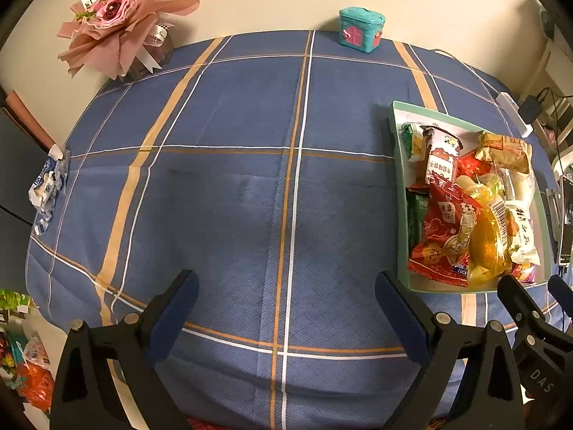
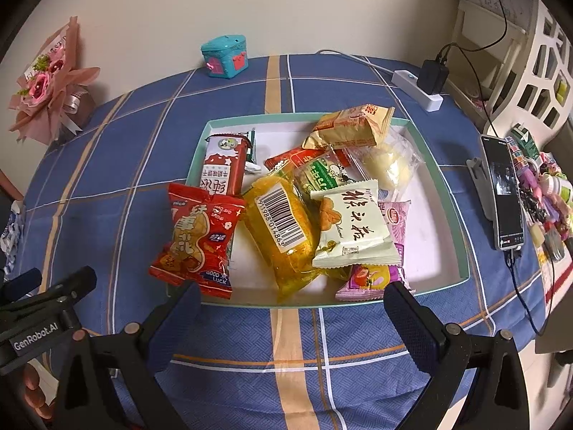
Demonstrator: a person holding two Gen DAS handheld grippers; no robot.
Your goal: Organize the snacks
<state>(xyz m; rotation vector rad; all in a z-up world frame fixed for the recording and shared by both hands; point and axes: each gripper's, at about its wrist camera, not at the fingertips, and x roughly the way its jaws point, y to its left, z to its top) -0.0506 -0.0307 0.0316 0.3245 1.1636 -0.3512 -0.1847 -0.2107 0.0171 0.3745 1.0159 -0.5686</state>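
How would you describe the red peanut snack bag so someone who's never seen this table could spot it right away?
Start at the shallow green-rimmed box on the blue plaid tablecloth. At its near left corner, the red peanut bag hangs over the rim, beside the clear yellow packet with a barcode. It alone shows a large cartoon peanut and the words GOOD LUCK.

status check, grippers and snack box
Left gripper open, empty. Right gripper open, short of pale green cardboard box. Red peanut packet overhangs rim.
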